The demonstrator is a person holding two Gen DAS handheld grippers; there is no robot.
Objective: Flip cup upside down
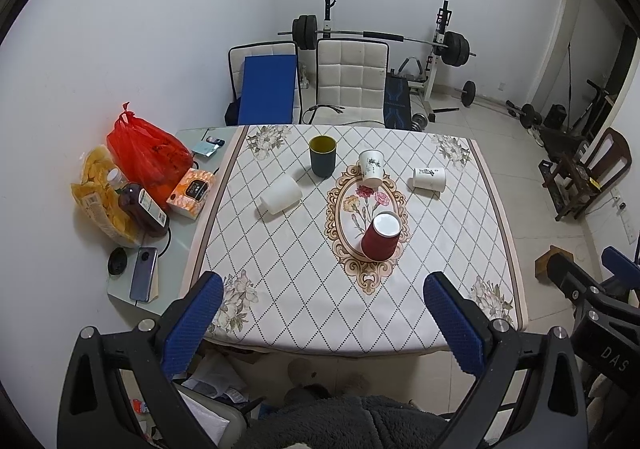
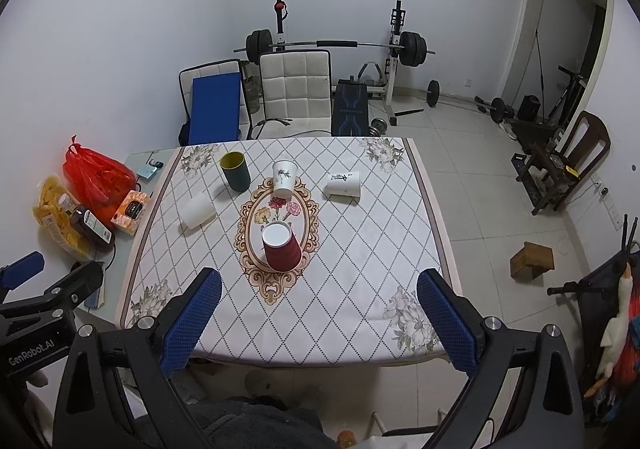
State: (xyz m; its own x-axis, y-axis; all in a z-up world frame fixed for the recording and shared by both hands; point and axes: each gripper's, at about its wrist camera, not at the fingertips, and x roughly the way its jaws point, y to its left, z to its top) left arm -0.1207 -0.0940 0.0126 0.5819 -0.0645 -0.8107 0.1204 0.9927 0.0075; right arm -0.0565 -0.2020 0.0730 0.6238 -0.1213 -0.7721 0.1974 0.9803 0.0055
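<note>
Red ribbed paper cup (image 1: pixel 380 241) sits mid-bench on the oval flower print. It is narrower at the top and capped by a flat white disc, so it reads as mouth-down, already as the task wants it. Whether that disc is the base or the inside is not fully sure at this size.

Other cups around it:
- A white paper cup with a leaf print (image 1: pixel 371 169) stands upright just beyond it.
- A dark green cup with a yellow inside (image 1: pixel 322 159) stands upright, far left.
- A plain white plastic cup (image 1: pixel 281 189) lies on its side to the left.
- A white paper cup with black lettering (image 1: pixel 430 178) lies on its side to the right.

All are well apart on the bench with the diamond-pattern cloth (image 1: pixel 460 249).

Your left gripper (image 1: pixel 324 281) and right gripper (image 2: pixel 320 275) both hang at the near edge with the jaws spread wide. Neither holds anything or touches a cup.

Step in hand: this fits two stages. Either the red cup was the target and the flip is over, or another cup is next, and the frames don't settle it. Any flip would need a side-wall grip, a lift clear of the cloth, a half wrist roll, and the rim set down flat. Paper walls crush easily, so squeeze lightly.
</note>
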